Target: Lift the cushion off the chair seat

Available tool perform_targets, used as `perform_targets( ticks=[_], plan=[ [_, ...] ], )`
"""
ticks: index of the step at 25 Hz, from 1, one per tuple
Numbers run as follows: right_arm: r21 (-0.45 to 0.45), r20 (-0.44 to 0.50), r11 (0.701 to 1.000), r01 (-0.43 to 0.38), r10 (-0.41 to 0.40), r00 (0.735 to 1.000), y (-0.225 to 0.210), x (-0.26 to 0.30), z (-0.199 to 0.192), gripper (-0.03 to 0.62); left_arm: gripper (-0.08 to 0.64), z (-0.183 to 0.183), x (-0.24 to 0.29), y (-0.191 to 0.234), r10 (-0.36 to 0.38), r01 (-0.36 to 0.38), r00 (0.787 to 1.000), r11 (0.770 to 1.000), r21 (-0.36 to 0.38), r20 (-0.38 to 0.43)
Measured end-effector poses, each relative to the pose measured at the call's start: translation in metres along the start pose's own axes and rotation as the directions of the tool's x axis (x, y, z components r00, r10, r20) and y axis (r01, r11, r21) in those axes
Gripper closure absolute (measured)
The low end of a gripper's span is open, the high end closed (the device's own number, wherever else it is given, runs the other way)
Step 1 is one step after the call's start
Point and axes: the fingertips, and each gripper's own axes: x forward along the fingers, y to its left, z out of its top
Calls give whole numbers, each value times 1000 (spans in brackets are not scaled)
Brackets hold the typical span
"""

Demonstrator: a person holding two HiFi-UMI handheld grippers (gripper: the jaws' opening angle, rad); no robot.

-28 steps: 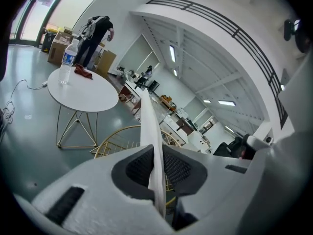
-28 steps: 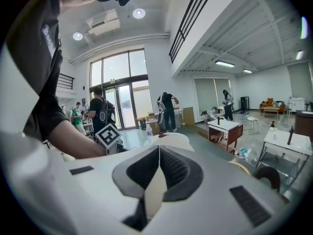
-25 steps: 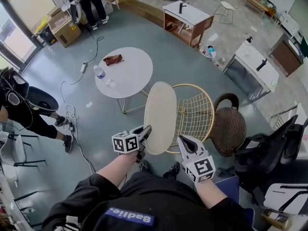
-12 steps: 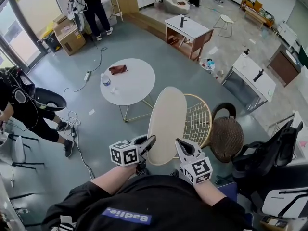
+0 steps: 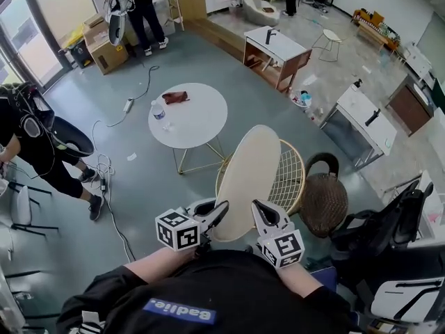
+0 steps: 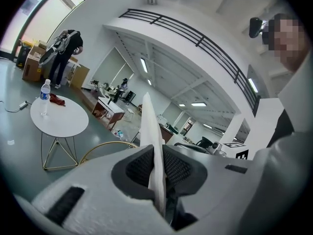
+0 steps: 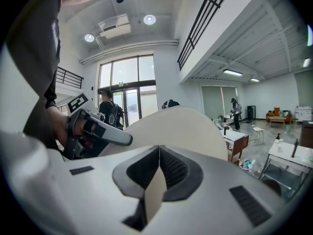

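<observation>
Cream oval cushion [image 5: 249,176], thin and stiff, is held up at a slant over the seat of the gold wire chair [image 5: 295,160], with its far end rising away from the person and its near edge gripped at two places. Left gripper [image 5: 221,209] has narrow jaws clamped on the near-left edge, the cream rim running straight between the dark ribbed pads [image 6: 139,168]. Right gripper [image 5: 257,207] is likewise closed on the near-right edge, the rim sandwiched between its pads [image 7: 177,168] and the cushion's broad face spreading beyond the fingertips, while a round white table [image 5: 188,115] bearing a bottle [image 5: 159,110] stands just beyond the chair.
</observation>
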Motion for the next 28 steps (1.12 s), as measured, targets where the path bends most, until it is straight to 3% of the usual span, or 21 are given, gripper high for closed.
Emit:
perform_targets(
  ticks=[15,28],
  plan=[
    [-13,-7,999,-41,41,999,22,4,1,565,502,-2,-12,-9,-24,24,1000,999,31,1],
    [-14,-13,999,-45,44,999,23,16,4,565,502,2,-17,2,-25,25,1000,1000,11,8]
  ],
)
